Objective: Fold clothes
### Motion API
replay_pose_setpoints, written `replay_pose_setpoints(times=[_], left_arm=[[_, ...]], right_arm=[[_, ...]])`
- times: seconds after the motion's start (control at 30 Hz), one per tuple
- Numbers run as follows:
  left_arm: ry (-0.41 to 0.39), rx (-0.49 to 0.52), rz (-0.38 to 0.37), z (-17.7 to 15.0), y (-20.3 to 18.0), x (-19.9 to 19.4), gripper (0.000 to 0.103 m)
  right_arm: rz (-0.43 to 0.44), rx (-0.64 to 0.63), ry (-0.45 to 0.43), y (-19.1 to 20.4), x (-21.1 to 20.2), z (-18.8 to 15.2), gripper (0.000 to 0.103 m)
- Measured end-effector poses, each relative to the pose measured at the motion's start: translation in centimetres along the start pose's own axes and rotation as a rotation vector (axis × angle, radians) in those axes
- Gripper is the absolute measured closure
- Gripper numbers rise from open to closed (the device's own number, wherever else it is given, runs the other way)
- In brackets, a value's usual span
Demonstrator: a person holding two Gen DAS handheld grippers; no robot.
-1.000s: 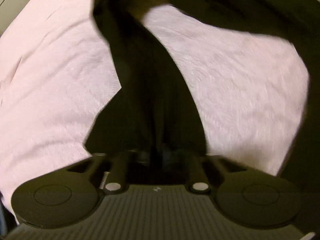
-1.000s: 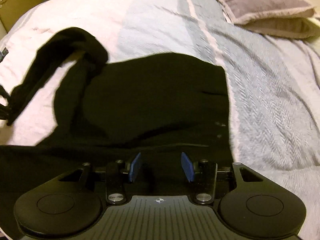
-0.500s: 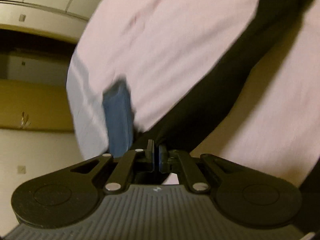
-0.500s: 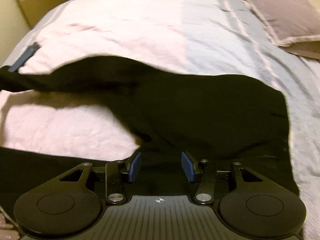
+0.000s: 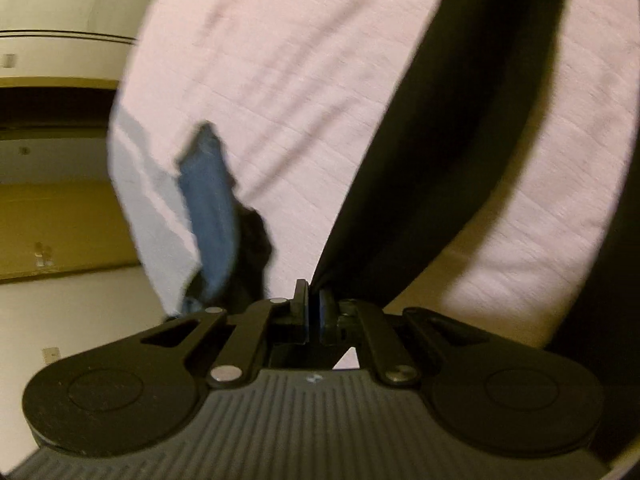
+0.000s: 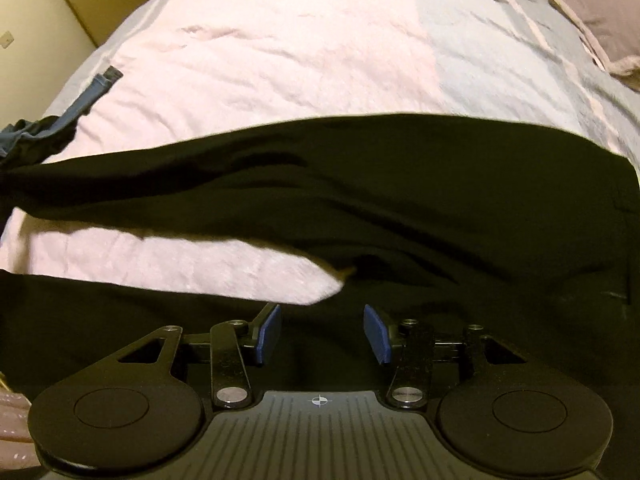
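Two grippers on it: left gripper (image 5: 314, 312) jaws clenched on the black trousers (image 6: 400, 184), one leg stretched sideways over the bed (image 6: 280, 40); right gripper (image 6: 320, 334) jaws released above the crotch.

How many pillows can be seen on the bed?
1 for certain: a mauve pillow at the top right corner of the right wrist view, on the bed. A second edge below it may be another; the frame cuts it off.
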State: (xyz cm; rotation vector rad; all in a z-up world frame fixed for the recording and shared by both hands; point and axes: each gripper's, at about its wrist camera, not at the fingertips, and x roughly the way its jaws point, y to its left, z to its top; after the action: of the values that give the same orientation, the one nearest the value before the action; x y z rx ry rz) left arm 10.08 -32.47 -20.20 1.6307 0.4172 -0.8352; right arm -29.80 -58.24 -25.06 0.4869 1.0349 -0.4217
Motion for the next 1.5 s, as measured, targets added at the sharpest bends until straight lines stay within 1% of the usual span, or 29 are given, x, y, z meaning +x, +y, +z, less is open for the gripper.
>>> replay_pose_setpoints(times=[0.03, 0.1, 0.13, 0.17, 0.3, 0.37, 0.43, 0.53, 0.6, 0.67, 0.73, 0.77, 0.83, 0.87, 0.9, 0.93, 0.97, 1.0, 1.07, 1.1, 1.13, 1.17, 1.2, 1.23, 1.27, 1.33, 1.4, 1.47, 1.5], left_arm=[[-0.017, -0.016, 0.004, -0.2, 0.3, 0.0, 0.097], [-0.016, -0.014, -0.039, -1.2, 0.3, 1.0, 0.088], [-0.008, -0.009, -0.068, -1.8, 0.3, 1.7, 0.076], [-0.005, -0.007, -0.096, -2.5, 0.2, 2.3, 0.068], [-0.077, -0.056, -0.184, -6.0, 1.0, 4.5, 0.065], [-0.128, -0.115, -0.267, -6.8, 2.3, 5.0, 0.061], [-0.186, -0.176, -0.328, -7.4, 4.0, 5.9, 0.056], [-0.245, -0.219, -0.378, -6.5, 6.5, 8.4, 0.056], [-0.266, -0.223, -0.417, -5.4, 7.6, 10.4, 0.055], [-0.246, -0.187, -0.473, -3.8, 7.7, 12.8, 0.055], [-0.229, -0.126, -0.534, -2.3, 7.2, 15.4, 0.055], [-0.216, -0.096, -0.568, -1.8, 6.8, 16.6, 0.054], [-0.185, -0.054, -0.644, -1.0, 6.3, 18.8, 0.054], [-0.183, -0.05, -0.677, -0.9, 6.3, 19.4, 0.059], [-0.188, -0.045, -0.7, -0.8, 6.4, 19.8, 0.069], [-0.208, -0.037, -0.698, -0.8, 6.6, 19.6, 0.087], [-0.229, -0.037, -0.686, -0.8, 7.0, 19.4, 0.092], [-0.251, -0.073, -0.649, -0.9, 7.9, 19.1, 0.093], [-0.278, -0.216, -0.612, -0.9, 10.9, 19.3, 0.094], [-0.283, -0.282, -0.605, -0.9, 12.2, 19.6, 0.094], [-0.278, -0.319, -0.606, -0.6, 13.1, 20.1, 0.093], [-0.261, -0.337, -0.613, -0.3, 13.5, 20.6, 0.093], [-0.235, -0.336, -0.624, 0.2, 13.6, 21.2, 0.092], [-0.214, -0.321, -0.616, 0.7, 13.3, 21.4, 0.089], [-0.205, -0.296, -0.582, 1.0, 12.9, 21.4, 0.082], [-0.218, -0.264, -0.485, 0.6, 12.6, 20.6, 0.075], [-0.241, -0.244, -0.388, -0.1, 12.4, 19.7, 0.072], [-0.286, -0.217, -0.345, -1.5, 12.1, 18.0, 0.071], [-0.329, -0.183, -0.331, -2.6, 11.7, 16.6, 0.071]], right_arm=[[-0.007, -0.004, 0.0, 0.5, 0.0, 0.1, 0.052], [-0.026, -0.008, -0.006, 1.8, 0.2, 0.4, 0.051], [-0.036, -0.005, -0.009, 2.4, 0.2, 0.4, 0.05], [-0.048, 0.002, -0.013, 3.2, 0.3, 0.5, 0.05], [-0.095, 0.027, -0.028, 8.0, 0.9, 0.9, 0.048], [-0.114, 0.046, -0.028, 10.8, 1.4, 1.0, 0.046], [-0.1, 0.057, -0.01, 13.9, 2.6, 1.0, 0.044], [-0.076, 0.015, 0.027, 19.0, 4.7, 1.6, 0.044], [-0.047, -0.064, 0.033, 22.4, 5.9, 2.4, 0.043], [-0.039, -0.139, 0.035, 24.7, 6.8, 2.8, 0.042], [-0.039, -0.198, 0.037, 26.2, 7.4, 3.2, 0.041], [-0.038, -0.211, 0.04, 26.5, 7.8, 3.3, 0.04], [-0.042, -0.18, 0.055, 26.3, 8.7, 3.3, 0.038], [-0.047, -0.15, 0.064, 26.0, 9.3, 3.3, 0.038], [-0.055, -0.114, 0.072, 25.5, 9.8, 3.3, 0.038], [-0.065, -0.081, 0.076, 25.1, 10.2, 3.3, 0.038], [-0.077, -0.053, 0.077, 24.7, 10.5, 3.3, 0.038], [-0.085, -0.03, 0.078, 24.4, 10.7, 3.4, 0.038], [-0.094, 0.001, 0.073, 23.9, 10.6, 3.5, 0.038], [-0.098, 0.016, 0.07, 23.7, 10.6, 3.5, 0.038], [-0.101, 0.028, 0.071, 23.5, 10.5, 3.5, 0.038], [-0.104, 0.038, 0.074, 23.4, 10.5, 3.4, 0.038], [-0.108, 0.044, 0.078, 23.3, 10.5, 3.4, 0.038], [-0.114, 0.049, 0.084, 23.3, 10.6, 3.3, 0.038], [-0.116, 0.05, 0.084, 23.3, 10.5, 3.4, 0.038], [-0.117, 0.045, 0.077, 23.4, 10.2, 3.4, 0.038], [-0.115, 0.03, 0.071, 23.6, 9.9, 3.4, 0.038], [-0.115, 0.009, 0.069, 23.9, 9.8, 3.4, 0.038], [-0.115, -0.001, 0.065, 24.0, 9.7, 3.4, 0.038]])
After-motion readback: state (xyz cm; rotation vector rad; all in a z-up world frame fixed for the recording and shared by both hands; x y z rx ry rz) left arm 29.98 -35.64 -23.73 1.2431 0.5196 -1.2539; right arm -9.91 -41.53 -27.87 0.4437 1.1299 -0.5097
